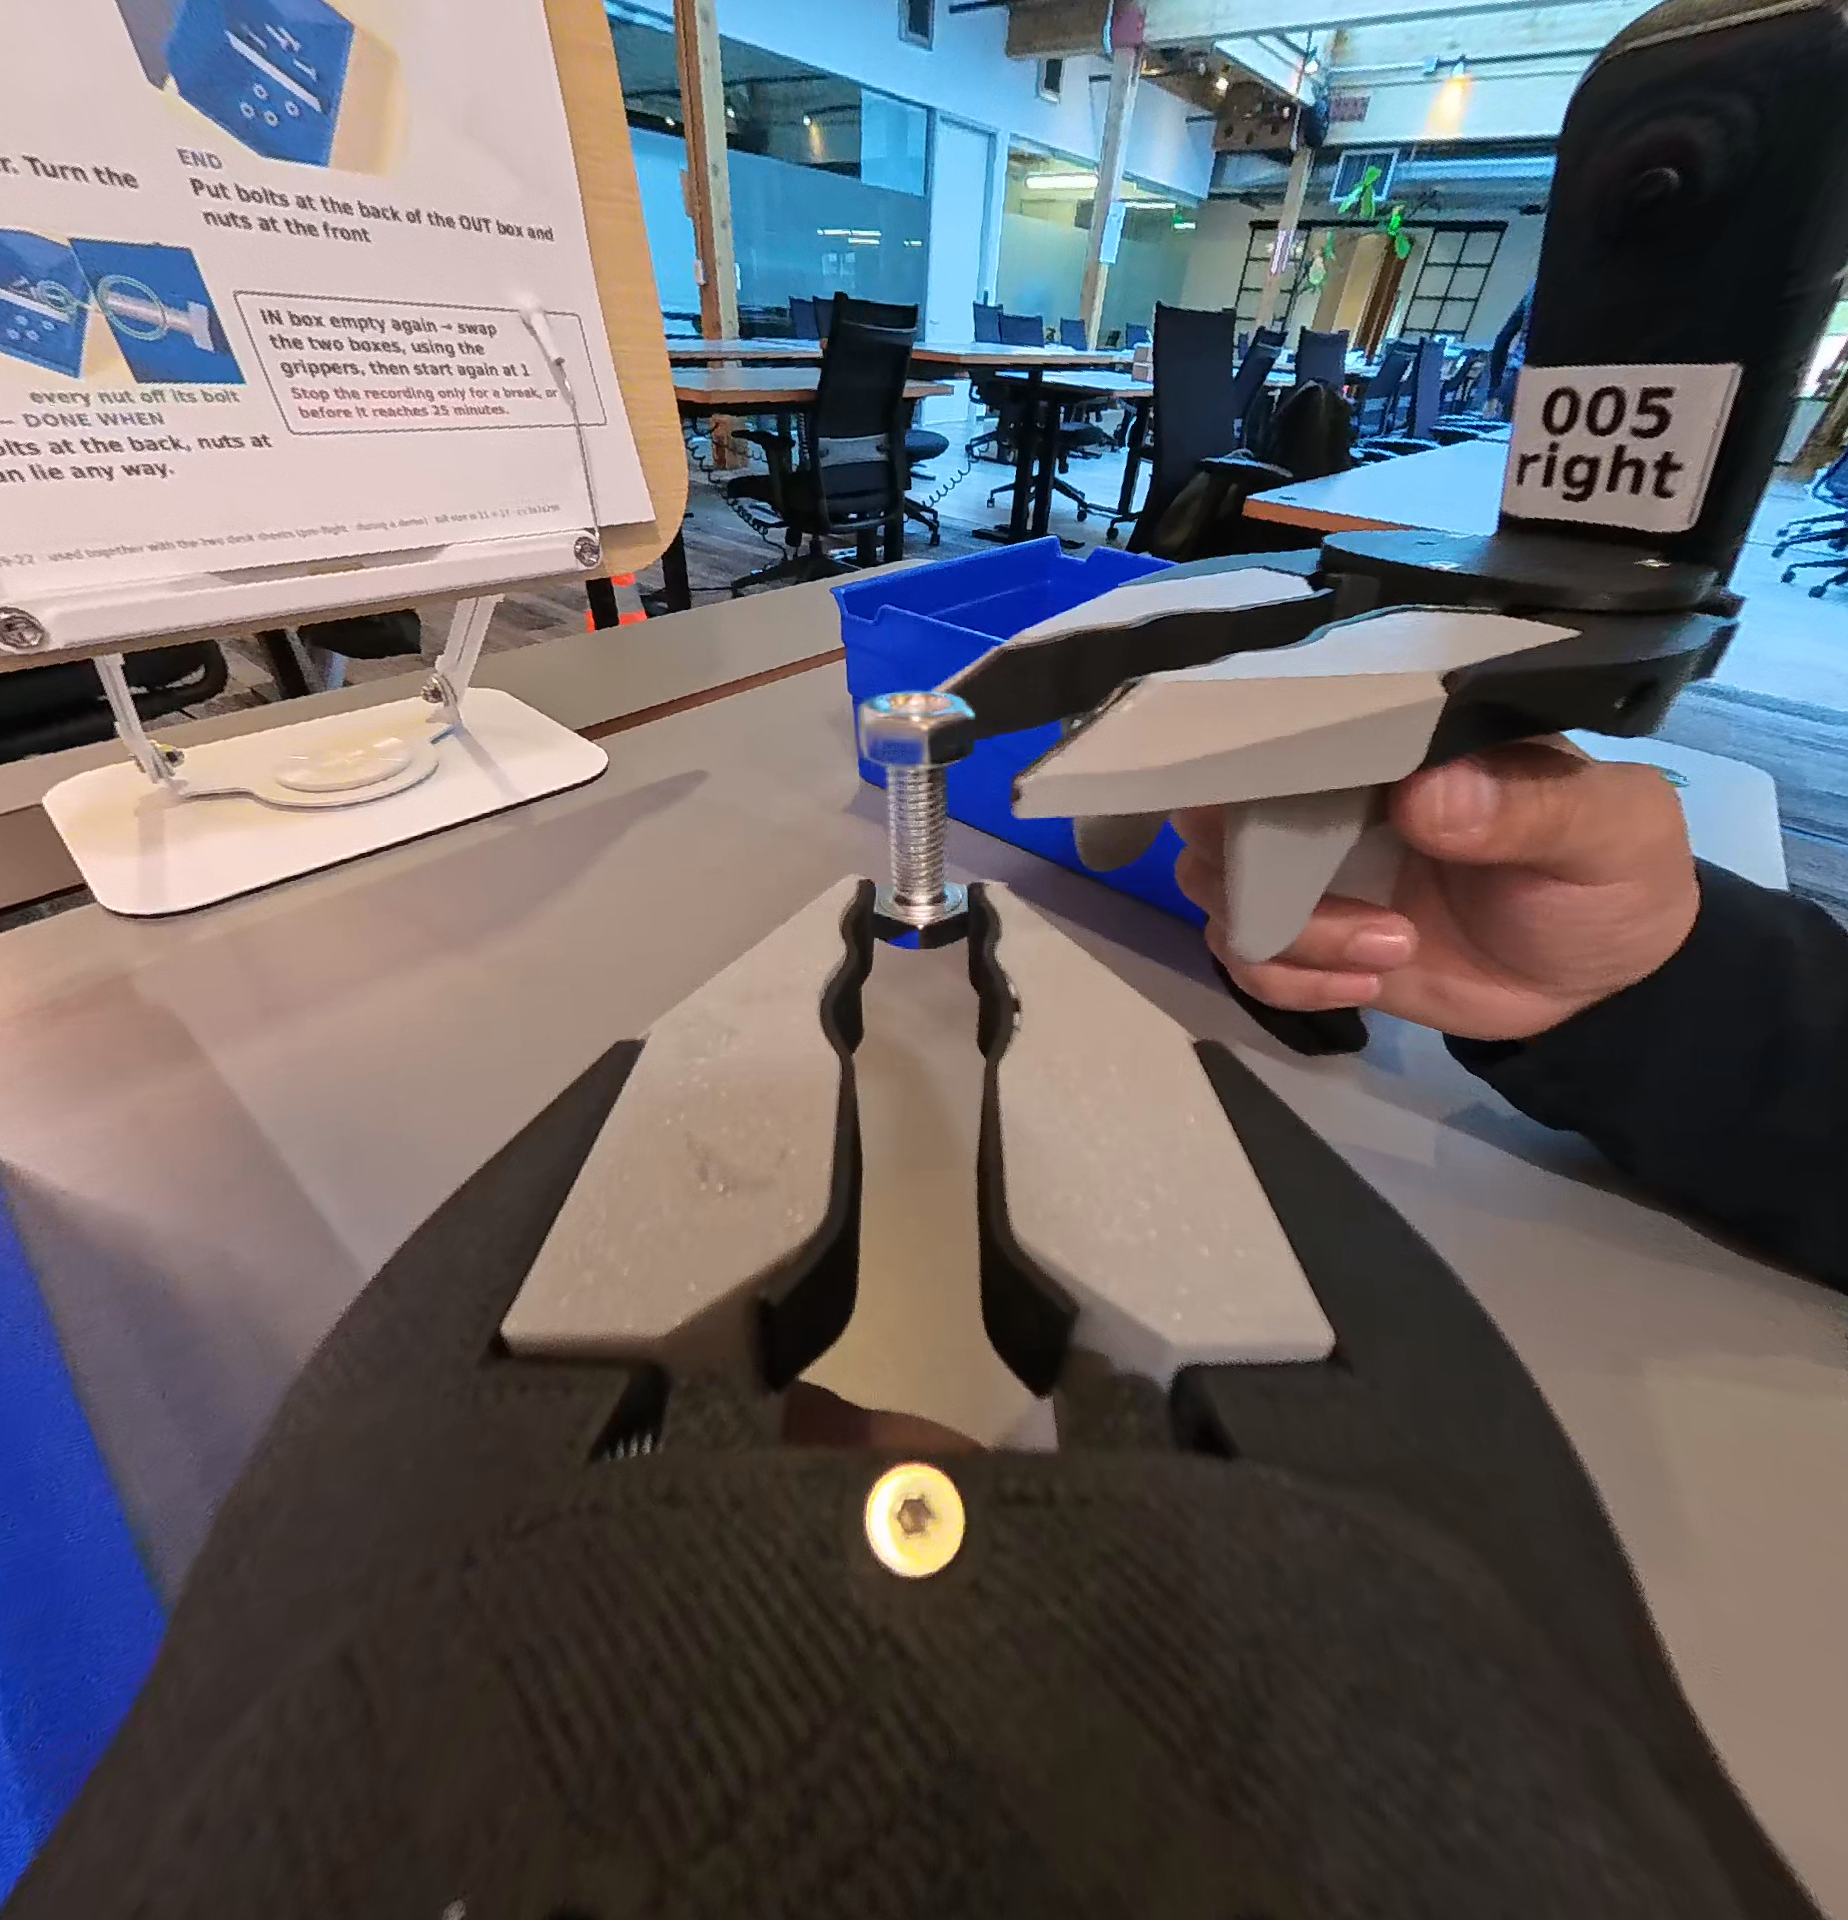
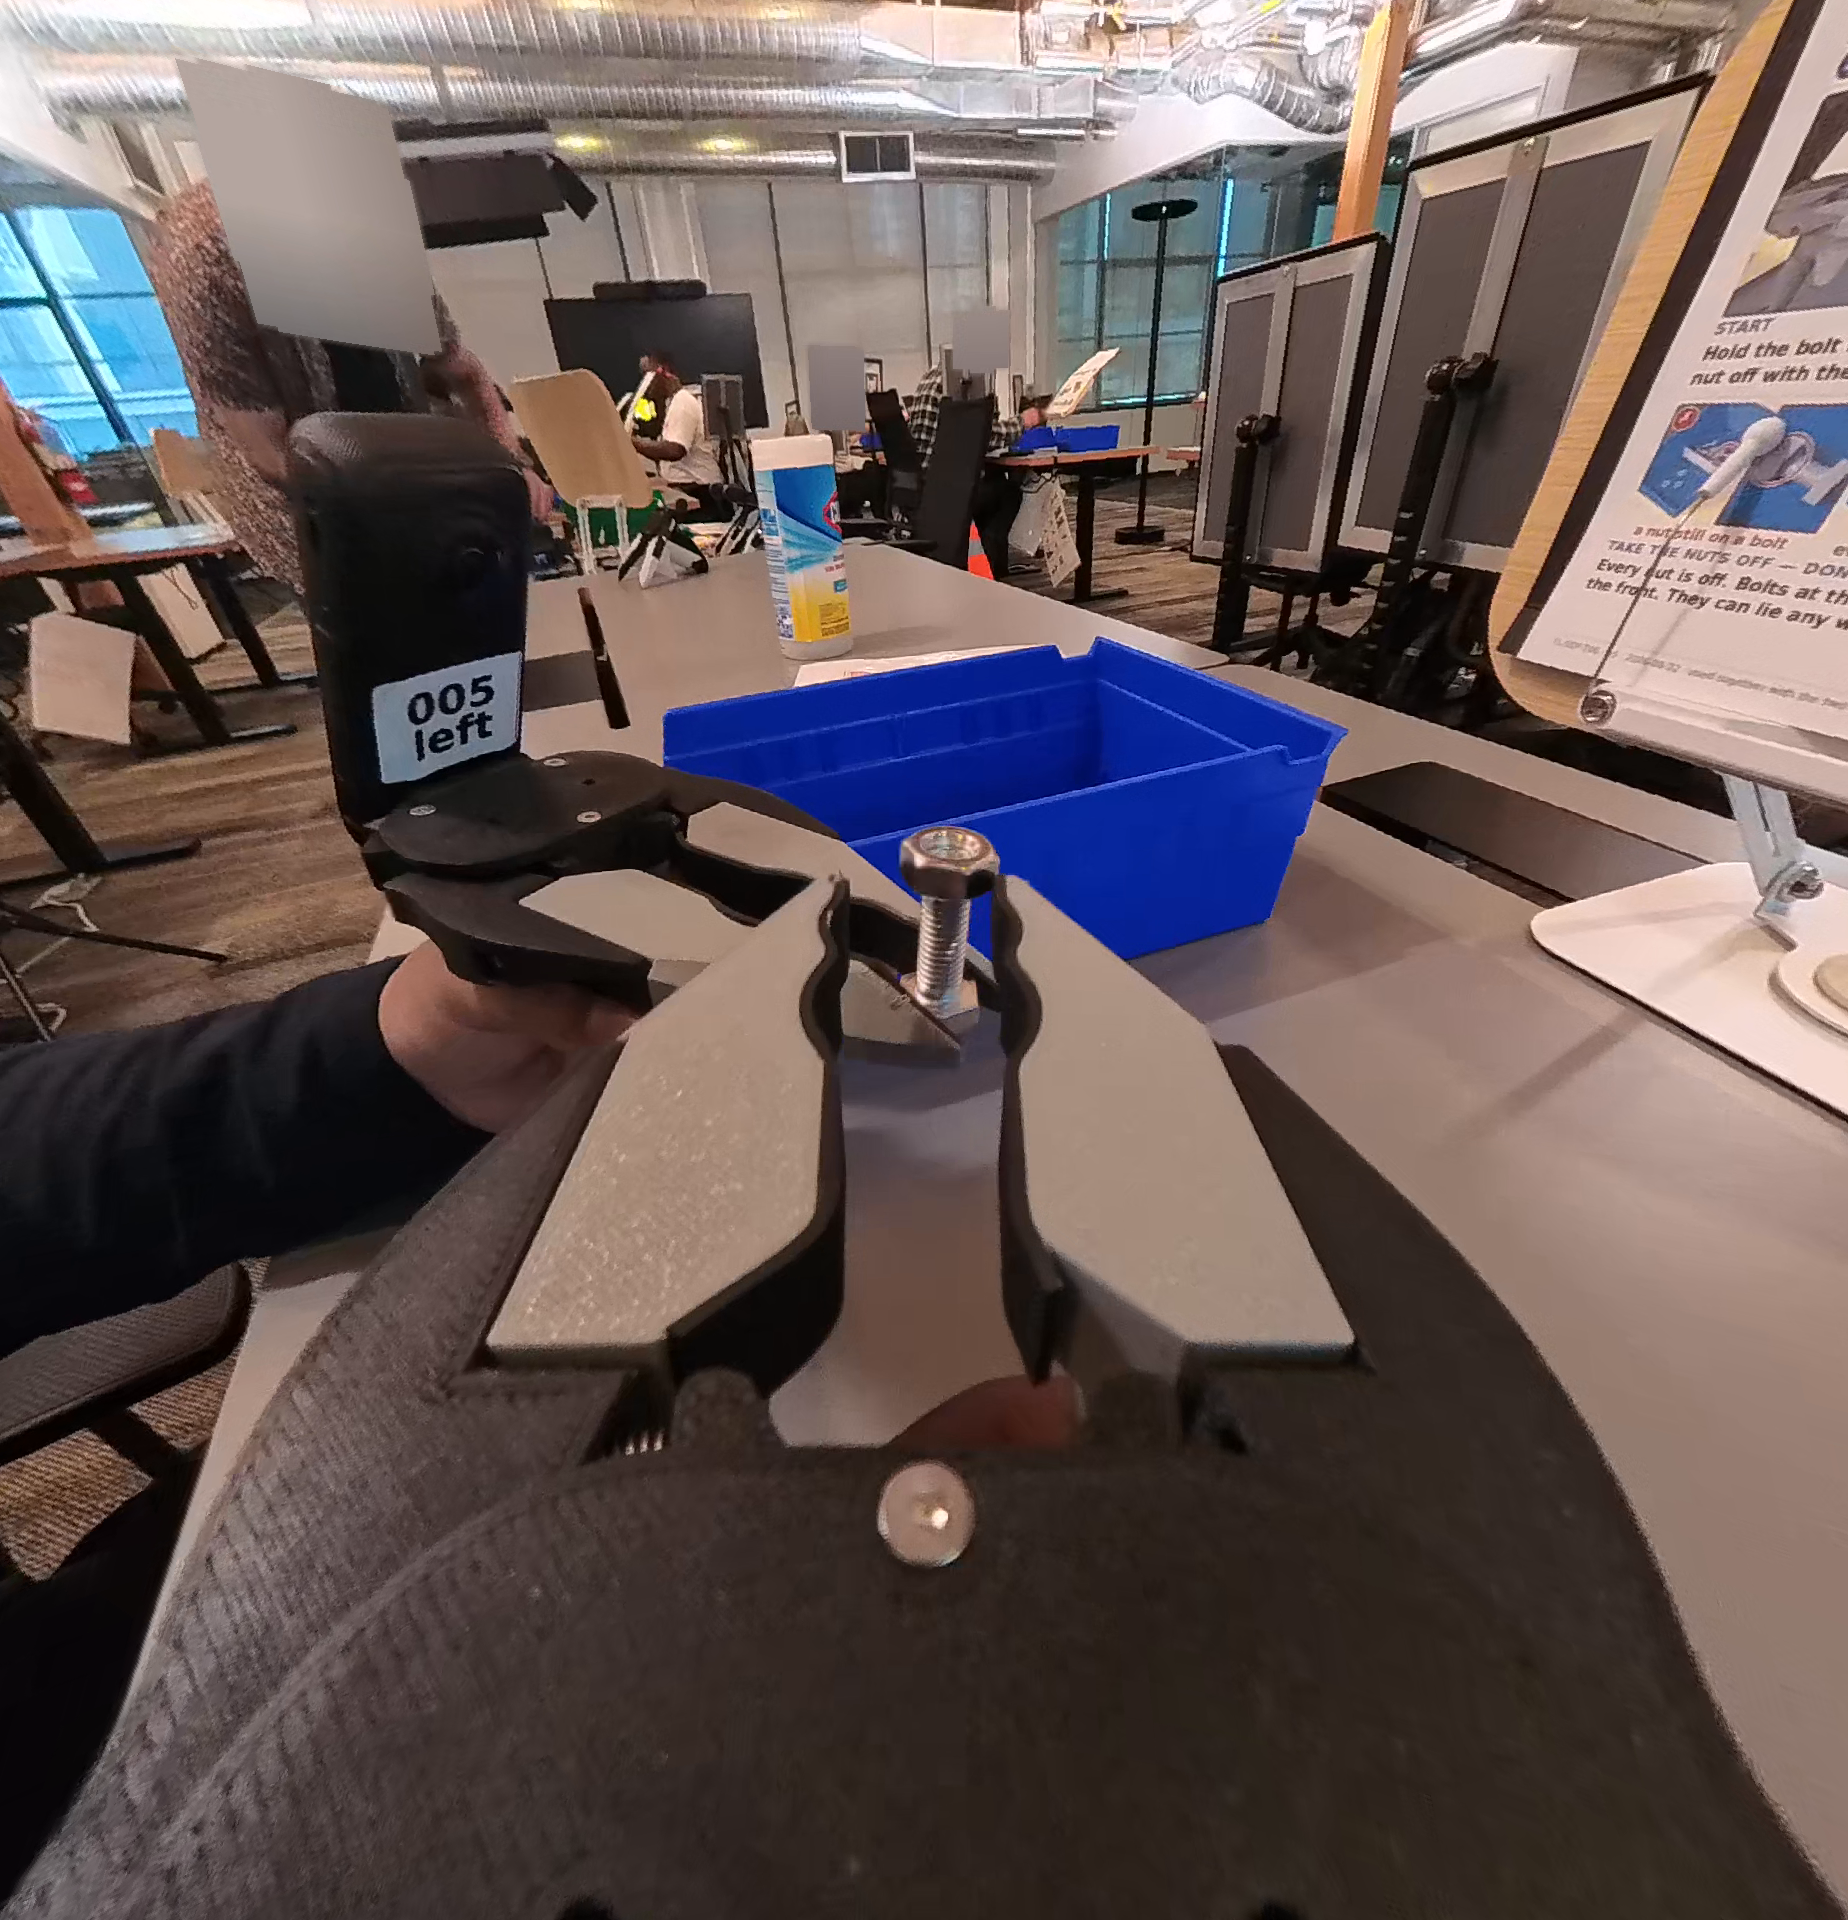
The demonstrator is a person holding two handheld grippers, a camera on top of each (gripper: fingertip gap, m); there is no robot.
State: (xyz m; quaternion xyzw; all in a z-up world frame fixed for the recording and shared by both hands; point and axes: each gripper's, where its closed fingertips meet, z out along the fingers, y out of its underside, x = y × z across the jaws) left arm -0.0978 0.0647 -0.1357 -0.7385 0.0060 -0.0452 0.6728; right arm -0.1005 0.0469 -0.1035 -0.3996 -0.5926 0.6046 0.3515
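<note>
Steel, bright and threaded: in the left wrist view a bolt (image 1: 918, 805) stands upright, its lower hex end clamped between the tips of the left gripper (image 1: 920, 920). The right gripper (image 1: 987, 727) comes in from the right side, one tip touching the hex piece at the bolt's top; its other finger stands apart, so the jaws look spread. Behind sits a blue bin (image 1: 961, 623) on the grey table (image 1: 380, 987), with an instruction sheet on a stand (image 1: 276, 312) to the left. The bolt looks small, rigid and light, but smooth and likely slippery; the hex flats seem the surest hold.

From the right wrist view, the right gripper (image 2: 920, 894) has fingers apart either side of the bolt (image 2: 941, 925), without clamping it. The left gripper (image 2: 925, 1013) holds the base from the left. Which hex end is head and which nut is hard to make out, and the bin's (image 2: 1003, 790) floor is hidden
</note>
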